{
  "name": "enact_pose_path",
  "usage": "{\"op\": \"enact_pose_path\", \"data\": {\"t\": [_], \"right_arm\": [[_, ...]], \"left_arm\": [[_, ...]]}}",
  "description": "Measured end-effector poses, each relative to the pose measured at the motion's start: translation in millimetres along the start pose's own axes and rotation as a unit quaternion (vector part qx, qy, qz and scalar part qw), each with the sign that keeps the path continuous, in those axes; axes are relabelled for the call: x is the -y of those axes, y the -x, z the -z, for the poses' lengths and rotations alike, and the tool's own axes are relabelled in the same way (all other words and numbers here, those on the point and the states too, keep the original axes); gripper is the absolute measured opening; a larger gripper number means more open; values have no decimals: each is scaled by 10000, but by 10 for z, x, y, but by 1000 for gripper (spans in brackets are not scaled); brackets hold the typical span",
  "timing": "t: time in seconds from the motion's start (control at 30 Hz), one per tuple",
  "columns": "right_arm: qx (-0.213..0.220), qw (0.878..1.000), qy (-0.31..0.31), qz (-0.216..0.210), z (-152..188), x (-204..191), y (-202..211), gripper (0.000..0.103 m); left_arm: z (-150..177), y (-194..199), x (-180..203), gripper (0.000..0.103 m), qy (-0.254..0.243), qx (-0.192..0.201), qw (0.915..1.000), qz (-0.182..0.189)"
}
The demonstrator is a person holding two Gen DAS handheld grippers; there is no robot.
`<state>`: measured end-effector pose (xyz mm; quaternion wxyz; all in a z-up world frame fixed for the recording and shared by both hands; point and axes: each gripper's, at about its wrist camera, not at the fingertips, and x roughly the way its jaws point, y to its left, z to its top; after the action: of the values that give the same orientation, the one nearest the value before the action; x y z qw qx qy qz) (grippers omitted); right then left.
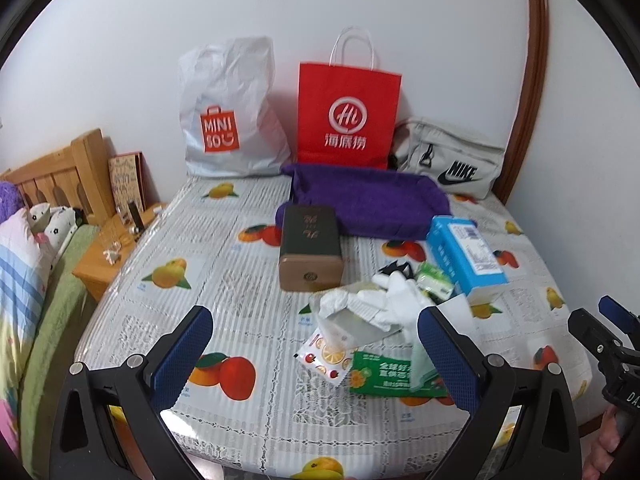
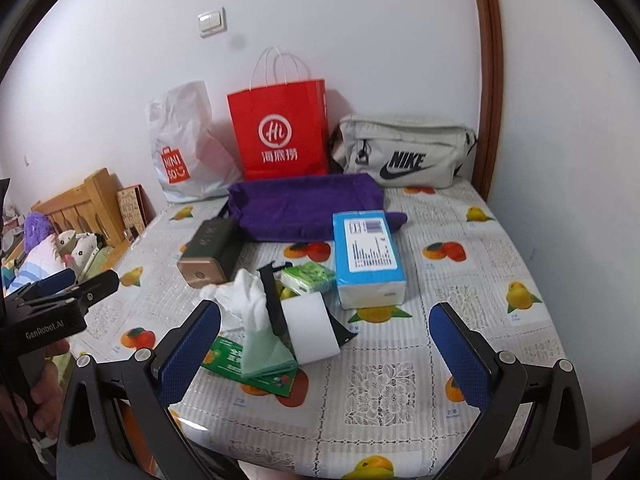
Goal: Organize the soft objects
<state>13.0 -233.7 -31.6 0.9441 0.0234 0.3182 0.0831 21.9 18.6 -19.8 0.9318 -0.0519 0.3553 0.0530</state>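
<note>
Blue-padded tongs wait at the near edge of the table point(image 2: 400, 400): the left gripper point(image 1: 316, 352) and right gripper point(image 2: 324, 352) both spread wide, holding nothing and touching nothing. Just beyond lies the jumble of soft things: white gloves point(image 1: 384, 300), a green bag point(image 2: 264, 352) and a tissue pack point(image 2: 366, 256). Best to pinch one loose item at a time. Farther back sits the purple cloth bin point(image 1: 368, 200).

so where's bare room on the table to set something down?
Free: the left side of the table, left of the brown box; also the near-right corner, below the blue tissue pack. Crowded: the middle, round the white gloves and green packet.
</note>
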Motion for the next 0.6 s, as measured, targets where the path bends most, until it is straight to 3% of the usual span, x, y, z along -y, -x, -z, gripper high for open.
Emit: {"op": "enact_pose_path", "data": {"t": [0.23, 0.4, 0.6], "right_arm": [[-464, 9986, 131, -232, 223, 78, -601, 101], [-853, 9954, 110, -431, 383, 100, -1063, 92], [-976, 9939, 321, -408, 440, 74, -1346, 89]], "left_arm": [[158, -423, -70, 103, 44, -321, 9995, 36], [268, -737, -110, 103, 91, -570, 9983, 126], [340, -1002, -177, 101, 156, -776, 9968, 146]]}}
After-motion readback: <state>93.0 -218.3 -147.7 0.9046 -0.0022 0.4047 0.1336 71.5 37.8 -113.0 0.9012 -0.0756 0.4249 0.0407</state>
